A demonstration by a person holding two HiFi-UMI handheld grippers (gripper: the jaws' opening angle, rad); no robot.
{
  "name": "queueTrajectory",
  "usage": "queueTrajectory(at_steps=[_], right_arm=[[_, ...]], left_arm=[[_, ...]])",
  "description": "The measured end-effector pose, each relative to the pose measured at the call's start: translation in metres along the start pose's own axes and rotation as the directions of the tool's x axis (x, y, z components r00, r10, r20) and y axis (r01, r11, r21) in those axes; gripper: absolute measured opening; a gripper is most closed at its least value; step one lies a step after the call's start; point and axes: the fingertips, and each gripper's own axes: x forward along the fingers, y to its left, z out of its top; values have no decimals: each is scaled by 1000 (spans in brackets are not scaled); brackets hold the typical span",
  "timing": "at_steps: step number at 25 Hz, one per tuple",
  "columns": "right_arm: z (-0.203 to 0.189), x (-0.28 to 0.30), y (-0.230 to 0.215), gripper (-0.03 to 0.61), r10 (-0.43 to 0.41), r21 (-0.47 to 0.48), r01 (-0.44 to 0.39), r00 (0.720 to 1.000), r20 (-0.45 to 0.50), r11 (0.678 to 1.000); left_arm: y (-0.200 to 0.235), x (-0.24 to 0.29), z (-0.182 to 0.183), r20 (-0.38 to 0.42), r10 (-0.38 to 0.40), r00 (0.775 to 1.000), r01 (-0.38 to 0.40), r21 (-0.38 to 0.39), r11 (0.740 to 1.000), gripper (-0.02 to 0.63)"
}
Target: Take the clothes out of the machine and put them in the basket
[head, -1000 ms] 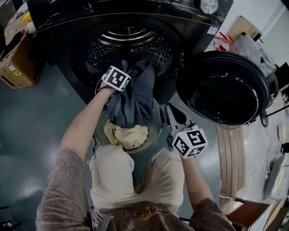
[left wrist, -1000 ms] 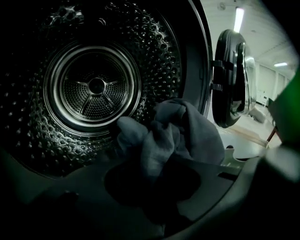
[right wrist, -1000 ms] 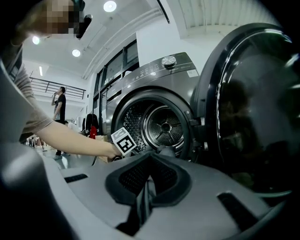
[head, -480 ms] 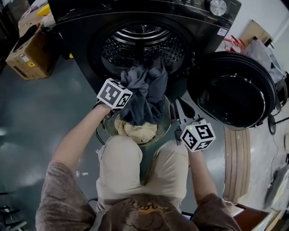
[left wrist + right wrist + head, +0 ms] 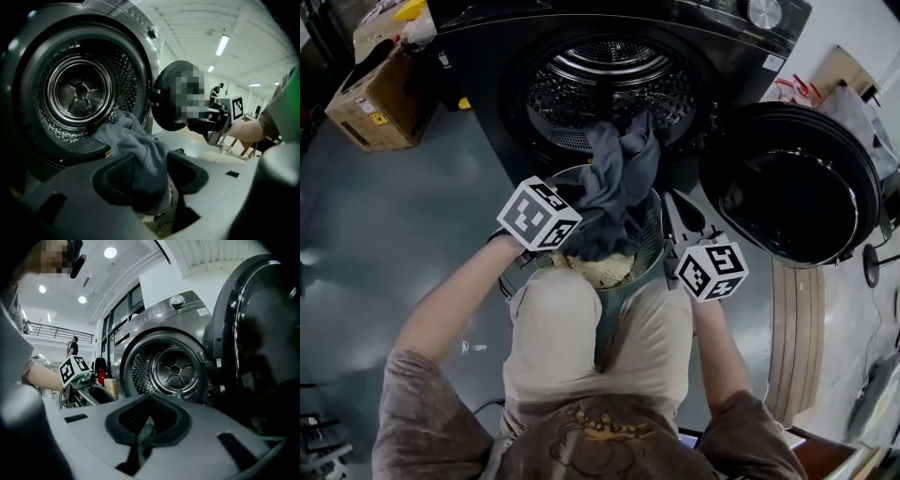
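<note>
Left hand-held gripper (image 5: 152, 165) hangs over the basket (image 5: 649, 246) with its jaws part-way apart. They have just been opening, and the grey garment (image 5: 140, 154) lies loose between them, against one jaw with a gap at the other, so it is released, not gripped. From these jaws the garment runs ahead and up to the lip of the drum (image 5: 82, 91), where its far end hangs. Its near end drops just below the jaws onto a pale cloth (image 5: 598, 270) in the basket.

Right hand-held gripper (image 5: 150, 403) sits about level just right of the basket rim, jaws closed together. A thin greyish strip shows low between them; I cannot tell what it is. The door (image 5: 792, 183) stands open further to its right.

The step in hand, as I judge it, is dropping this garment into the basket, and it is only partly done. The next move calls for a fresh grip further along the garment, ahead of the left jaws near the drum lip. A pull back and down should then bring the tail clear of the lip and inside the rim.
</note>
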Motion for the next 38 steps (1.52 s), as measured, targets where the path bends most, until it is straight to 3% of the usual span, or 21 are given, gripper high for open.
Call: queueTrajectory(at_steps=[2, 7, 14, 21, 24, 26, 30, 33, 38], right_arm=[[-1, -1, 1, -3, -1, 4, 1, 1000, 1, 1000], [-4, -5, -1, -3, -16, 8, 16, 1000, -3, 1000], [-3, -13, -9, -3, -51, -3, 51, 999, -12, 999], [-6, -18, -17, -3, -74, -13, 74, 997, -29, 997], [-7, -21, -20, -3, -80, -19, 79, 996, -38, 997], [-7, -23, -22, -3, -83, -21, 82, 996, -41, 996], [-5, -27, -27, -3, -91, -19, 91, 995, -35, 996], [-7, -27, -27, -3, -83, -15, 82, 996, -35, 996], [-10, -23, -20, -3, -46, -15, 46, 998, -36, 999]], left_arm=[[9, 2, 10, 40, 24, 999, -24, -3, 1000, 279], [44, 35, 26, 74, 91, 993, -89, -30, 996, 327], [110, 114, 9, 25, 220, 975, -210, -201, 957, 356], [119, 155, 13, -5, 247, 969, -243, -202, 949, 265], [117, 160, 15, -1, 251, 968, -247, -187, 951, 115], [114, 160, 15, 9, 239, 971, -232, -204, 951, 69], [93, 145, 12, 34, 158, 987, -148, -211, 966, 54], [63, 121, 1, 40, 74, 996, -66, -167, 984, 52], [23, 78, -27, 11, 22, 1000, -21, -111, 994, 52]])
